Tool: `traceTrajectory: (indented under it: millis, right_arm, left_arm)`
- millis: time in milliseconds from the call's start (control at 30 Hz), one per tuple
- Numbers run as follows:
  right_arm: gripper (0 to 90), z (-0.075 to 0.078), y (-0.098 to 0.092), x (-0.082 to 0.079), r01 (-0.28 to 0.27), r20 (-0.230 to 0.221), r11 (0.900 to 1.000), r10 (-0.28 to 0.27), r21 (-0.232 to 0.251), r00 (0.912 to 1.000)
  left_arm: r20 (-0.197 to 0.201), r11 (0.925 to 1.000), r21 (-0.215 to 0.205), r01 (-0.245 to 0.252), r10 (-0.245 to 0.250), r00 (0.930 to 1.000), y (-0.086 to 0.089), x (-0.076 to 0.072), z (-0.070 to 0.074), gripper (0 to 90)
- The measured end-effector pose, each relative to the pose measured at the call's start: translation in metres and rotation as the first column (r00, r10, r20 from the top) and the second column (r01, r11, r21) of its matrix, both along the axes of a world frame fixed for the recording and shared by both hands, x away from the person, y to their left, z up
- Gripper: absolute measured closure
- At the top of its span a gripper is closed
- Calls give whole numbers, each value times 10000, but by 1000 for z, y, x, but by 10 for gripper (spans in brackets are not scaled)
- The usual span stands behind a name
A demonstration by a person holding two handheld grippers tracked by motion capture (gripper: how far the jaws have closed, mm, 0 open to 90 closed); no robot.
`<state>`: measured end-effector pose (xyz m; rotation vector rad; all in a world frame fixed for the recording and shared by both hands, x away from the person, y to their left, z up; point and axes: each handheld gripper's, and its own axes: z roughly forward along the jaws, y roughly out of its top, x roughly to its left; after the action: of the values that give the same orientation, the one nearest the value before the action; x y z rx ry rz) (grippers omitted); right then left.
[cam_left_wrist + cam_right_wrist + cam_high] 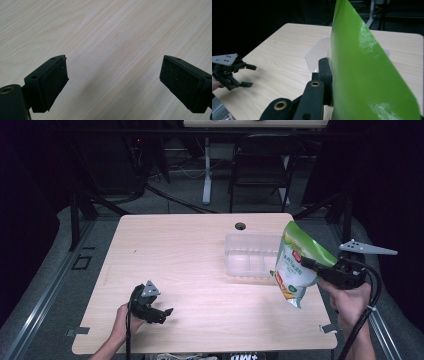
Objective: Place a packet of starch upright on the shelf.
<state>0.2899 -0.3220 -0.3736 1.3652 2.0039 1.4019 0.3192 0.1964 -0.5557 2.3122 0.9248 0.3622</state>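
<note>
Green pouch (pixel 296 265) upright, top tilted back, clamped by right tool (pixel 309 265), left tool (pixel 167 313) wide.

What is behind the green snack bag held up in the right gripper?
A clear plastic container with dividers stands on the table behind the green snack bag, which the right gripper holds; the bag covers its right end, so anything there is hidden.

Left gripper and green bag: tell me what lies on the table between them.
Nothing: in the high view, bare table separates the left gripper from the green bag.
</note>
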Motion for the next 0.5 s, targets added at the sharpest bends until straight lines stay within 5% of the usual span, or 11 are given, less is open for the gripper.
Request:
traceTrajectory:
  millis: [500]
  right_arm:
    - [900,16,-2,22,516,51,9985,-515,-184,9987]
  left_arm:
    - [9,10000,46,71,-71,10000,0,0,1,76]
